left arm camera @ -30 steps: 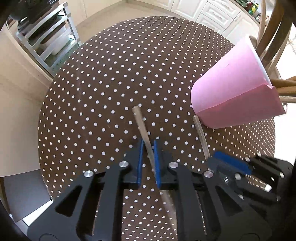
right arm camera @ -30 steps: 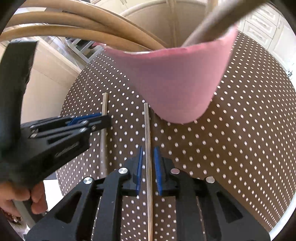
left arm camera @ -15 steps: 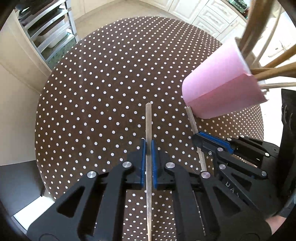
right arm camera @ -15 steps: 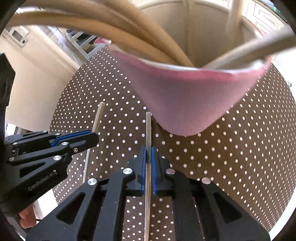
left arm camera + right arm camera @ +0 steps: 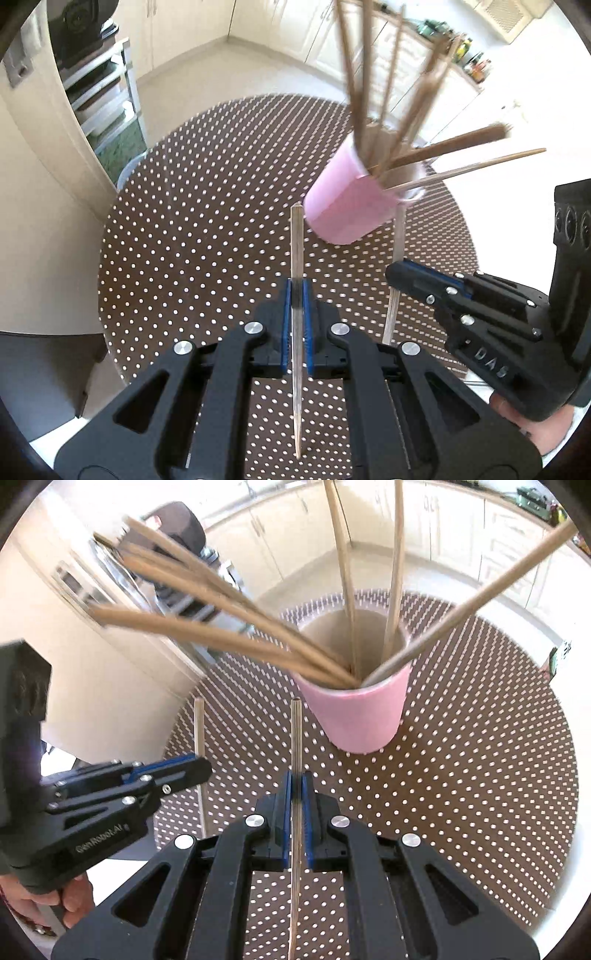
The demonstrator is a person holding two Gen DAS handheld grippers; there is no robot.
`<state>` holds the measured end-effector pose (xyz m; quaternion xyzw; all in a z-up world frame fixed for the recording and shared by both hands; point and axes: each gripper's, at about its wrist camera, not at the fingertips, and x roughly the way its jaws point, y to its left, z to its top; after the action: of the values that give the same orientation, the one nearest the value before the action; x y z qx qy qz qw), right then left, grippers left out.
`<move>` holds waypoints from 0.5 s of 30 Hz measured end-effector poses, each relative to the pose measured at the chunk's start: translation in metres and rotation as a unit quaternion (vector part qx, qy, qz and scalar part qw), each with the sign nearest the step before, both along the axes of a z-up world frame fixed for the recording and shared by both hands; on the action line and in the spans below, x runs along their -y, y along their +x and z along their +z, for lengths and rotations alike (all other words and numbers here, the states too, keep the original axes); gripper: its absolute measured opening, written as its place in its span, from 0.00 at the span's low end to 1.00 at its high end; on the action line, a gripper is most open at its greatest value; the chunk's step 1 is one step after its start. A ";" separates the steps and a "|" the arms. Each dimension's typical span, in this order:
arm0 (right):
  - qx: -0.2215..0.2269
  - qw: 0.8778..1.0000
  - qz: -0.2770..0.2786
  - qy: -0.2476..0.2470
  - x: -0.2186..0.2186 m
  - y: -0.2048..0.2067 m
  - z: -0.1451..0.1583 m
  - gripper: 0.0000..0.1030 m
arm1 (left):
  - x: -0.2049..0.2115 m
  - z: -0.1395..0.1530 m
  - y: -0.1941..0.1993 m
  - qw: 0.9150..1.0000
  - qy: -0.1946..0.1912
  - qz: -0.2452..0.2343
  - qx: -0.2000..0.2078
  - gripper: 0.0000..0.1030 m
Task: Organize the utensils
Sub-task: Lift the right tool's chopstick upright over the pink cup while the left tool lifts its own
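Both sticks have come up off the dotted tablecloth [image 5: 192,221]; your left gripper [image 5: 296,295] pinches one thin wooden stick [image 5: 296,251], your right gripper [image 5: 295,779] another [image 5: 295,738], near the pink cup [image 5: 364,716]. Only the right view looks inside it.

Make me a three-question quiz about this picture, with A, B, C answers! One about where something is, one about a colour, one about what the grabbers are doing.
1. Where is the cup?
A. on the polka-dot table
B. on the floor
C. on a shelf

2. What colour is the cup?
A. blue
B. pink
C. green

3. What are the two grippers doing?
A. both open
B. one open
C. each shut on a chopstick

Answers:
1 A, the pink cup stands on the polka-dot table.
2 B, its wall is pink.
3 C, left gripper pinches the left chopstick; right gripper pinches the right chopstick.
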<state>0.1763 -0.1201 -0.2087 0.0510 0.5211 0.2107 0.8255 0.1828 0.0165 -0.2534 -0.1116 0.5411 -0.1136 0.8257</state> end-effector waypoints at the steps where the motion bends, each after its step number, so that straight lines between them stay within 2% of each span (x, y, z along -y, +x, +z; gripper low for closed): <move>1: 0.008 1.000 -0.005 0.004 0.002 -0.004 0.007 0.04 | 0.000 0.008 -0.005 1.000 -0.002 -0.001 0.010 0.06; 6: 0.048 0.999 -0.017 0.014 0.021 -0.029 0.049 0.04 | 0.005 0.044 -0.026 0.998 -0.006 -0.016 0.057 0.06; 9: 0.069 0.997 -0.020 0.013 0.016 -0.038 0.055 0.04 | 0.006 0.060 -0.035 0.997 -0.006 -0.019 0.079 0.06; 15: 0.107 0.994 -0.031 0.019 0.016 -0.048 0.086 0.04 | 0.007 0.088 -0.048 0.993 -0.008 -0.025 0.119 0.06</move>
<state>0.1282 -0.1356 -0.1229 0.0598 0.4239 0.1989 0.8816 0.1352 0.0091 -0.1654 -0.0901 0.4405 -0.1507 0.8804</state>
